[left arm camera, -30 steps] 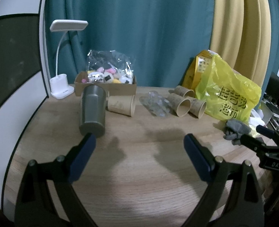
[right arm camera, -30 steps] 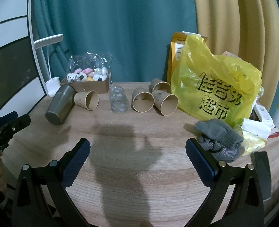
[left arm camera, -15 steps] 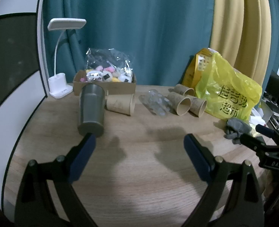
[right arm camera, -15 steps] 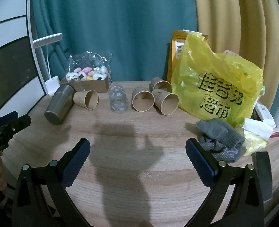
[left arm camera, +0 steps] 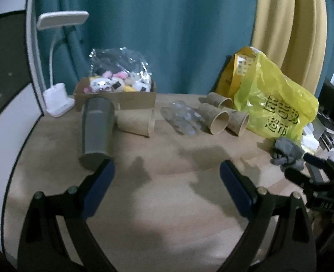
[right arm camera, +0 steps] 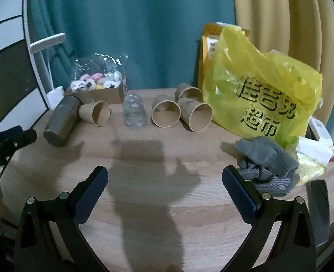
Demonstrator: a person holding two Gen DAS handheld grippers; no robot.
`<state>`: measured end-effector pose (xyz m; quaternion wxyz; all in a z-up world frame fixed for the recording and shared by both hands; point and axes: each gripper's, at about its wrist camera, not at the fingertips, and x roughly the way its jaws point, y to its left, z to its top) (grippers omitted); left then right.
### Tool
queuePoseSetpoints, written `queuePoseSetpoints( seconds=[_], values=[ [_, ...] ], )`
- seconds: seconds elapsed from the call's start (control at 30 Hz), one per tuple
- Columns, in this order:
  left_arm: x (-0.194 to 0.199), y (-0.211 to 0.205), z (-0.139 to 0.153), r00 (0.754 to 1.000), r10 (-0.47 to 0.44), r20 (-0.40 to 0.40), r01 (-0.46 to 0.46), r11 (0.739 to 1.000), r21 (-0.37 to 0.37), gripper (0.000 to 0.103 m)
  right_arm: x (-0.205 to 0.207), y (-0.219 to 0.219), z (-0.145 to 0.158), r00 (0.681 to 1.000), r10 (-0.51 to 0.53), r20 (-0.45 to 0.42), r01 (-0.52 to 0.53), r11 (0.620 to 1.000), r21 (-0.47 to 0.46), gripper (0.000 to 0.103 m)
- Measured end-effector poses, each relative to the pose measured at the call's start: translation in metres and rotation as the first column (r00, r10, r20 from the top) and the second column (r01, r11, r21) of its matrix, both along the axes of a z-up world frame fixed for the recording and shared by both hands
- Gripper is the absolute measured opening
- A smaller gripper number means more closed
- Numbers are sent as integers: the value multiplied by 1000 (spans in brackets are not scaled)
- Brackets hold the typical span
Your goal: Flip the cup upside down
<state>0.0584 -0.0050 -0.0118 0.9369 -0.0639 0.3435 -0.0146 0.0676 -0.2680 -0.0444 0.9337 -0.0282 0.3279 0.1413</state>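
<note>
A grey metal cup [left arm camera: 96, 130] lies on its side on the wooden table [left arm camera: 167, 192], also in the right wrist view [right arm camera: 61, 122]. Several brown paper cups lie on their sides: one [left arm camera: 136, 122] beside the metal cup, others [right arm camera: 166, 114] [right arm camera: 196, 116] near the yellow bag. A clear plastic cup [left arm camera: 182, 120] lies between them. My left gripper [left arm camera: 165, 181] is open and empty, its left finger just in front of the metal cup. My right gripper [right arm camera: 164, 185] is open and empty over the table's middle.
A yellow plastic bag [right arm camera: 262, 95] stands at the right with a grey glove [right arm camera: 265, 161] in front. A cardboard box of toys [left arm camera: 116, 91] and a white desk lamp [left arm camera: 58, 99] stand at the back left. Teal and yellow curtains hang behind.
The left gripper has moved slightly forward toward the metal cup. The right gripper has edged slightly forward. Both stay open and no object has moved.
</note>
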Motion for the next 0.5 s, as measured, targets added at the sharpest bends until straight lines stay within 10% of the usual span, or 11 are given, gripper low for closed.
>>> queuePoseSetpoints(
  seconds=[0.5],
  values=[
    [184, -32, -23, 973, -64, -221, 51, 997, -61, 95, 89, -28, -35, 994, -36, -100, 37, 999, 5, 102]
  ],
)
